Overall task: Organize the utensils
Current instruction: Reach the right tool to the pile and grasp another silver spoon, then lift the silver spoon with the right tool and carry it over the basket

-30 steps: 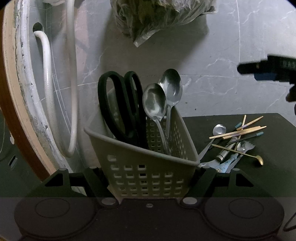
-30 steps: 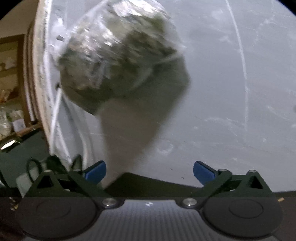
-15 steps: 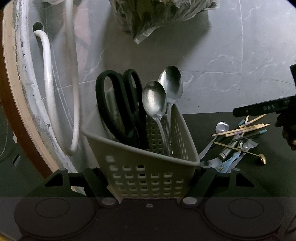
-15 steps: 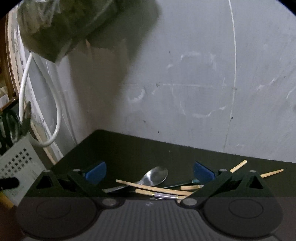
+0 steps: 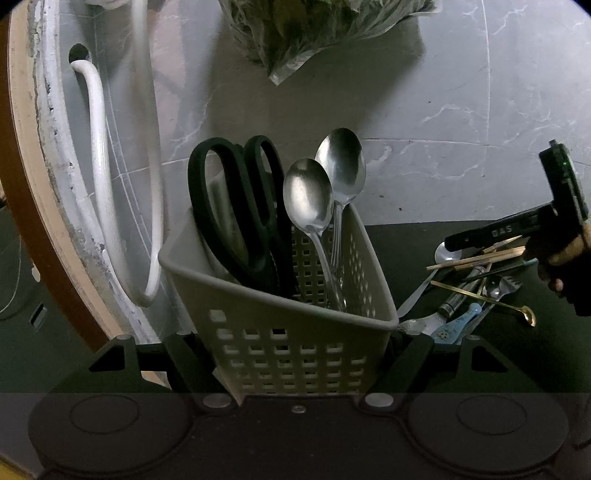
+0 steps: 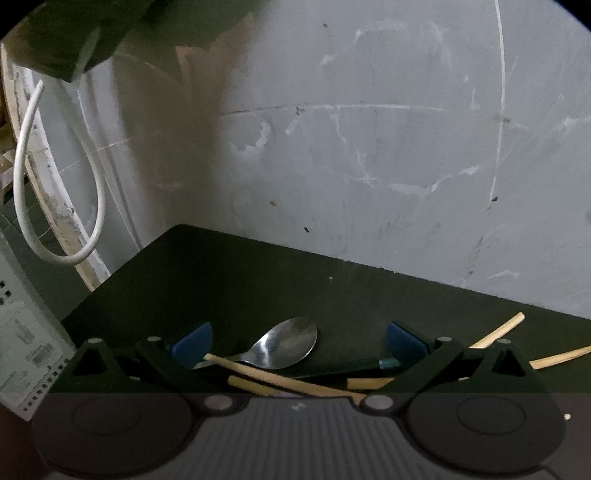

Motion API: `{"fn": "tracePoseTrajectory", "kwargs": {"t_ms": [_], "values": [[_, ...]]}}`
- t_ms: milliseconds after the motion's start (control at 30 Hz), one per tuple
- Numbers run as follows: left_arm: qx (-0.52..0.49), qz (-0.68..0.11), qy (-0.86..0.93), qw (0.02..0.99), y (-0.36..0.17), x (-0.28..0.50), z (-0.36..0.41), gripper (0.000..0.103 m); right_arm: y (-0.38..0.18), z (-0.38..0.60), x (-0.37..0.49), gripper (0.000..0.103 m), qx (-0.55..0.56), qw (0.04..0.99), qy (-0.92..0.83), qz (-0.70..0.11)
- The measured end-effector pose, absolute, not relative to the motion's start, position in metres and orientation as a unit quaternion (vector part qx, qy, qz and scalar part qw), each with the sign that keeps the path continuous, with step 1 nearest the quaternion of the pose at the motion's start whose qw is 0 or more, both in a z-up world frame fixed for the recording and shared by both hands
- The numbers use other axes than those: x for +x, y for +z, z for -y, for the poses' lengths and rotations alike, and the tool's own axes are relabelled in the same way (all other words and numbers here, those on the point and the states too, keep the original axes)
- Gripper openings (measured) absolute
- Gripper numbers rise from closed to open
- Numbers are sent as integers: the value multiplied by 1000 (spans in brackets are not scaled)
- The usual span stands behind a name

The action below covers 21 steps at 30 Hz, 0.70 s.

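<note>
My left gripper [image 5: 301,350] is shut on a beige perforated basket [image 5: 280,365], one finger on each side wall. Black scissors [image 5: 236,206] and two steel spoons [image 5: 308,199] [image 5: 341,162] stand upright in it. To its right, on a black mat [image 5: 406,240], lies a pile of utensils [image 5: 476,284]: chopsticks, spoons, a fork, a thin gold spoon. My right gripper [image 6: 299,347] is open low over that pile, its blue pads [image 6: 192,347] wide apart on either side of a steel spoon [image 6: 284,343] and wooden chopsticks [image 6: 280,376], touching neither.
A grey marble wall [image 6: 369,147] rises close behind the mat. A white hose [image 5: 99,184] loops down along a wooden frame on the left. A plastic bag of greens [image 5: 314,29] hangs above the basket. A hand holds the right gripper body [image 5: 517,229] at the right edge.
The right gripper came down and tilted from facing the bag and wall to just above the utensil pile. The left gripper and basket stayed put.
</note>
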<state>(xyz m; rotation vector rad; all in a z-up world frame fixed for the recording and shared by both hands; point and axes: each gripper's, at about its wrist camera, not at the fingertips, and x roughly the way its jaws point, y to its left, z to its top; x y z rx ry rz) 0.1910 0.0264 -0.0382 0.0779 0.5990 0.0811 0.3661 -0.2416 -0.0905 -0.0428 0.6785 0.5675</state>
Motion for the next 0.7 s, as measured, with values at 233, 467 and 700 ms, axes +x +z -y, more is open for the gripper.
{"fn": "tracePoseTrajectory", "kwargs": {"t_ms": [233, 467, 700], "values": [[40, -295, 39, 954, -38, 191, -26, 78, -105, 241, 384, 70, 3, 896, 270, -352], [42, -295, 38, 954, -39, 192, -27, 79, -108, 244, 384, 45, 9, 899, 262, -350], [42, -295, 38, 954, -39, 192, -27, 79, -108, 243, 379, 16, 13, 900, 264, -348]]}}
